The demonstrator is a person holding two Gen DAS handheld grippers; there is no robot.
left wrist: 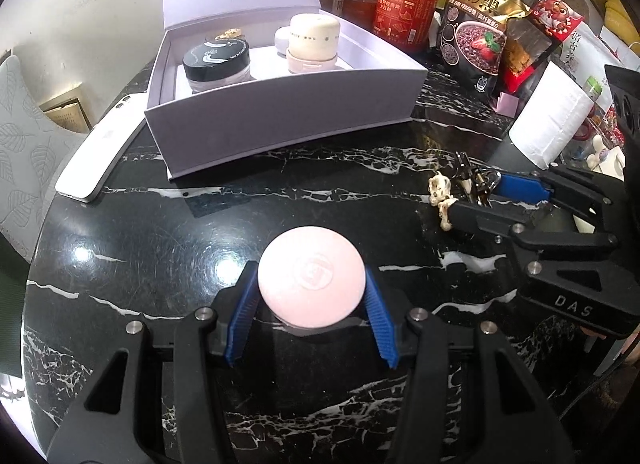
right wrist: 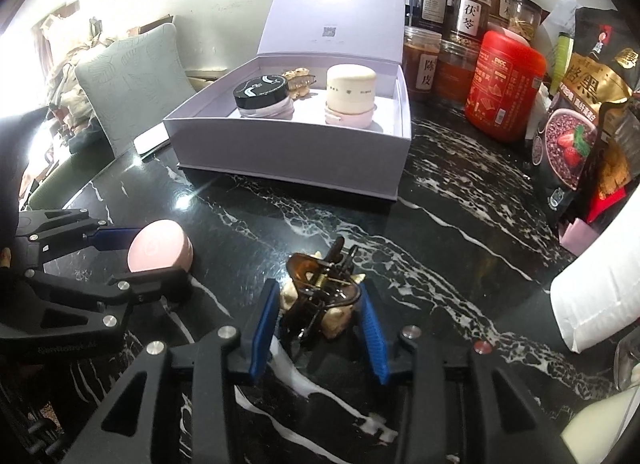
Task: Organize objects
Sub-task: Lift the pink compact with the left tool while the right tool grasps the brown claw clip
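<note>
My left gripper (left wrist: pixel 311 279) is shut on a round pink jar (left wrist: pixel 311 287) that stands on the black marble table (left wrist: pixel 160 232); both blue pads press its sides. That jar (right wrist: pixel 160 250) and the left gripper (right wrist: pixel 138 254) also show at the left of the right wrist view. My right gripper (right wrist: pixel 319 293) is shut on a brown hair claw clip with cream ornaments (right wrist: pixel 320 296) on the tabletop. From the left wrist view, the right gripper (left wrist: pixel 470 194) holds the clip (left wrist: pixel 444 196) at the right. An open lilac box (left wrist: pixel 280 112) stands behind, holding a black-lidded jar (left wrist: pixel 216 60) and a cream jar (left wrist: pixel 314 38).
A white phone (left wrist: pixel 100 156) lies left of the box. Behind and right stand a red canister (left wrist: pixel 404 8), dark snack bags (left wrist: pixel 480 24), several spice jars (right wrist: pixel 468 12) and a white paper roll (left wrist: pixel 552 120). A grey cushion (right wrist: pixel 132 84) sits beyond the table's left edge.
</note>
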